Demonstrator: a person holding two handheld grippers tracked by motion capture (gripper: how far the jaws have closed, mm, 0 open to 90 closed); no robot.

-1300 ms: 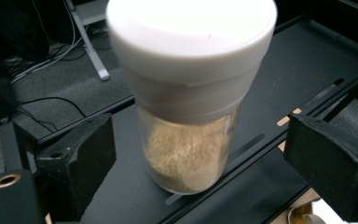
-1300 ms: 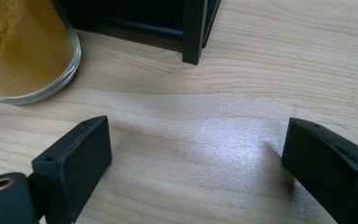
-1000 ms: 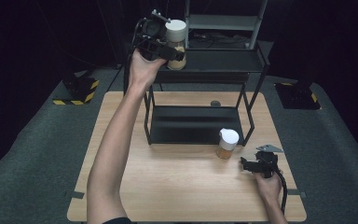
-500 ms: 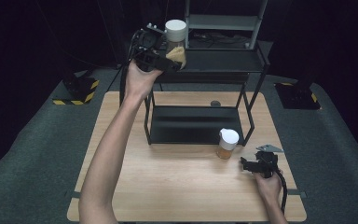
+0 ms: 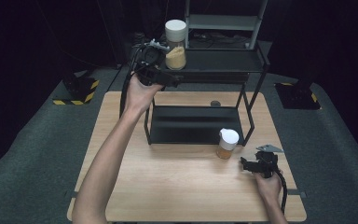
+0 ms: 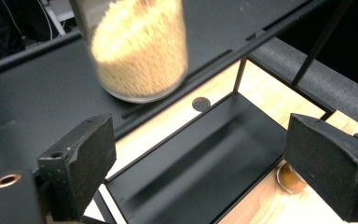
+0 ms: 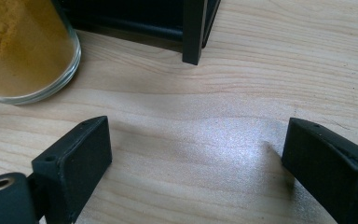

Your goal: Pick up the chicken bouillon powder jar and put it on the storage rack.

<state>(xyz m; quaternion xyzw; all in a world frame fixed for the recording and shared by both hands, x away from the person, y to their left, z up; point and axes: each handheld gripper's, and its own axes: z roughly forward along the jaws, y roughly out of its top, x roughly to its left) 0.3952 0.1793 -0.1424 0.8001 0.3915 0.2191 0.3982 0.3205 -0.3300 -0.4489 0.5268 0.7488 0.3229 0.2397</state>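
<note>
The grain jar (image 5: 175, 38) stands on the top shelf of the black rack (image 5: 214, 60), at its left end. The left gripper (image 5: 164, 77) sits just beside it, jaws apart, holding nothing. The right gripper (image 5: 245, 164) rests right of the rack's foot, jaws wide and empty.

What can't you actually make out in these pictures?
- Grain jar, left gripper view: lid cut off by the top edge, glass blurred.
- Powder jar, right gripper view: top and left side cut off.
- Round dark spot on table, high view: too small to identify.

Grain-filled jar (image 6: 140, 51) stands on black shelf (image 6: 37, 112), beyond left gripper (image 6: 205, 172), jaws apart, nothing between.
</note>
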